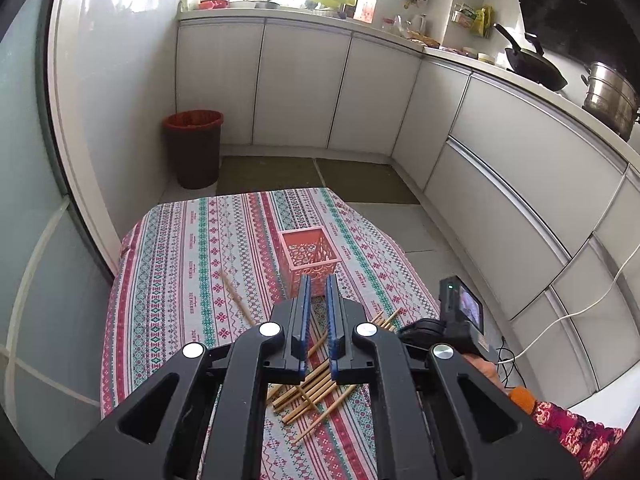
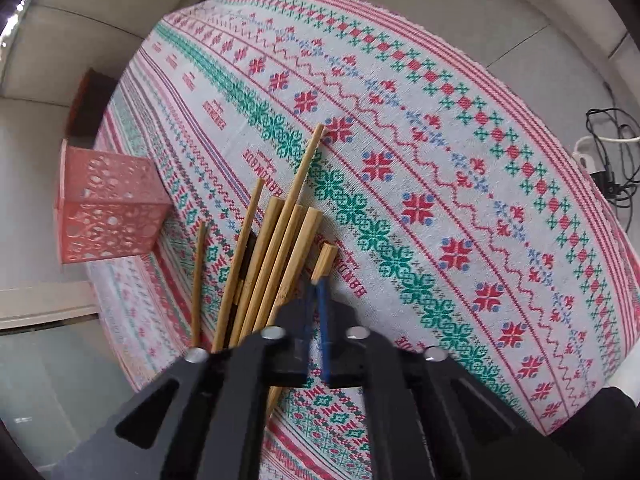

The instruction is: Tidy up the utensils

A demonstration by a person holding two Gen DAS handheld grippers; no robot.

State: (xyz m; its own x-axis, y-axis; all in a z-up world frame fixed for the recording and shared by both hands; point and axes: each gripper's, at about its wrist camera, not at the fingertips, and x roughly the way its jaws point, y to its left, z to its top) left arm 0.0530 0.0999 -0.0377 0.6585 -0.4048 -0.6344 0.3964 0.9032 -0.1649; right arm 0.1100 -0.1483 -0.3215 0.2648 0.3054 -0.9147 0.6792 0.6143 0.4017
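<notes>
A pink perforated square holder (image 1: 309,258) stands upright on the patterned tablecloth (image 1: 188,264); it also shows in the right wrist view (image 2: 108,208). Several wooden chopsticks (image 1: 308,390) lie in a loose pile near the table's front; one lone chopstick (image 1: 237,298) lies to the left. My left gripper (image 1: 318,284) hovers above the pile, jaws slightly apart and empty. My right gripper (image 2: 318,284) is down at the pile (image 2: 272,248), its blue pads closed on the end of one chopstick (image 2: 325,260). The right gripper also shows in the left wrist view (image 1: 452,320).
A dark bin with a red liner (image 1: 194,148) stands on the floor beyond the table. White cabinets (image 1: 304,88) line the back and right, with a wok (image 1: 534,66) and steel pot (image 1: 610,98) on the counter. Cables and a power strip (image 2: 600,156) lie beside the table.
</notes>
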